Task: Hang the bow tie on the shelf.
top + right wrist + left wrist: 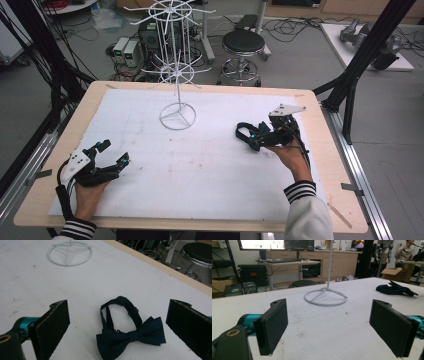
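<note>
A dark navy bow tie [130, 336] with its neck strap looped behind it lies flat on the white table cover [200, 170]. My right gripper [119, 315] hovers just above it, open, with one jaw on each side of the tie and touching nothing. In the high view the right gripper [257, 136] is at the right of the table, over the bow tie [240, 132]. My left gripper [114, 152] rests low near the front left, open and empty [328, 315]. A white wire rack [176, 119] stands on its ring base at the middle back.
The rack's ring base [325, 297] lies ahead of the left gripper, and a dark flat shape that looks like the bow tie [395, 289] is far right. The wooden table edge [160, 265] runs behind the tie. A black stool [243, 42] stands beyond the table.
</note>
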Demonstrator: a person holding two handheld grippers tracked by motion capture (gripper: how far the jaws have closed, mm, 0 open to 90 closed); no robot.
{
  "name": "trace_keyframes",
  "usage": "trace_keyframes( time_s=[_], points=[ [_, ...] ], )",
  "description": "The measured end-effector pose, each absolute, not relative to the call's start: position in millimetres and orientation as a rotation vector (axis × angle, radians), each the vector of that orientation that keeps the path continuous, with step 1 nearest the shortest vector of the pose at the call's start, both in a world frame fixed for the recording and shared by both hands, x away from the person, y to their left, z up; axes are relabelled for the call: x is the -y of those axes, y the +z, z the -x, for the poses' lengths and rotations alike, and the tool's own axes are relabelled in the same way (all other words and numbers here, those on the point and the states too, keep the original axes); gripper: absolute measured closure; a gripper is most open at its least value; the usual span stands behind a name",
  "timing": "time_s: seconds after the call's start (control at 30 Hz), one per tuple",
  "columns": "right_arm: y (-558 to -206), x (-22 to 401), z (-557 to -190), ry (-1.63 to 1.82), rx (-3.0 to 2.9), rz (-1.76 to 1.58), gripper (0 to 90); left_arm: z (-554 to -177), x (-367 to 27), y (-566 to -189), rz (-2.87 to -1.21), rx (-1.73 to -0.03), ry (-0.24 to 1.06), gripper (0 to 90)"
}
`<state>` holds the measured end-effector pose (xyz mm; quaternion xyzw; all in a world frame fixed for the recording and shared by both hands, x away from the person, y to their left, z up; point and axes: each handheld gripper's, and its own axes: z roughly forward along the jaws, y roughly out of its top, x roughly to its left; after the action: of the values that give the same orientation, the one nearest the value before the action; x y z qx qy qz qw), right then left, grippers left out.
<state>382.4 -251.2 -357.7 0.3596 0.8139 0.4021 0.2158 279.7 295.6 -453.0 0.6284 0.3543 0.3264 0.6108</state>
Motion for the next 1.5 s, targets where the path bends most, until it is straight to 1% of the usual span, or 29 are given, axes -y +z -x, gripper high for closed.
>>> trace_keyframes(
  time_s=[0.4,0.77,0.9,1.0,1.07,1.1,1.13,1.17,1.23,1.5],
  points=[
    [-354.9,225.5,-412.7,0.956,-2.414,-0.963,4.5,-279.9,-295.6,-453.1,-1.449,-0.814,0.750,15.7],
    [-367.0,214.8,-429.9,0.830,-2.523,-0.965,5.6,-279.6,-295.4,-453.2,-1.447,-0.810,0.752,15.7],
    [-374.3,207.0,-438.3,0.701,-2.573,-0.962,5.8,-279.5,-295.7,-453.3,-1.445,-0.809,0.752,15.7],
    [-378.9,203.1,-440.2,0.689,-2.605,-0.963,8.5,-278.8,-296.0,-453.3,-1.445,-0.809,0.753,15.7],
    [-382.9,200.4,-440.6,0.615,-2.632,-0.936,9.7,-278.9,-295.8,-453.4,-1.443,-0.806,0.755,15.7],
    [-384.5,199.7,-440.6,0.577,-2.645,-0.922,16.0,-278.7,-295.8,-453.4,-1.443,-0.808,0.755,15.7],
    [-384.5,199.7,-440.6,0.577,-2.645,-0.922,16.0,-278.7,-295.8,-453.4,-1.443,-0.808,0.755,15.7],
    [-385.7,199.1,-440.9,0.558,-2.664,-0.913,19.8,-278.8,-295.5,-453.4,-1.439,-0.806,0.754,15.7],
    [-387.9,198.4,-441.7,0.519,-2.667,-0.913,19.9,-278.6,-295.8,-453.5,-1.443,-0.804,0.758,15.7],
    [-391.3,197.2,-443.7,0.516,-2.695,-0.923,25.7,-278.5,-295.8,-453.5,-1.438,-0.804,0.758,15.7]
  ],
)
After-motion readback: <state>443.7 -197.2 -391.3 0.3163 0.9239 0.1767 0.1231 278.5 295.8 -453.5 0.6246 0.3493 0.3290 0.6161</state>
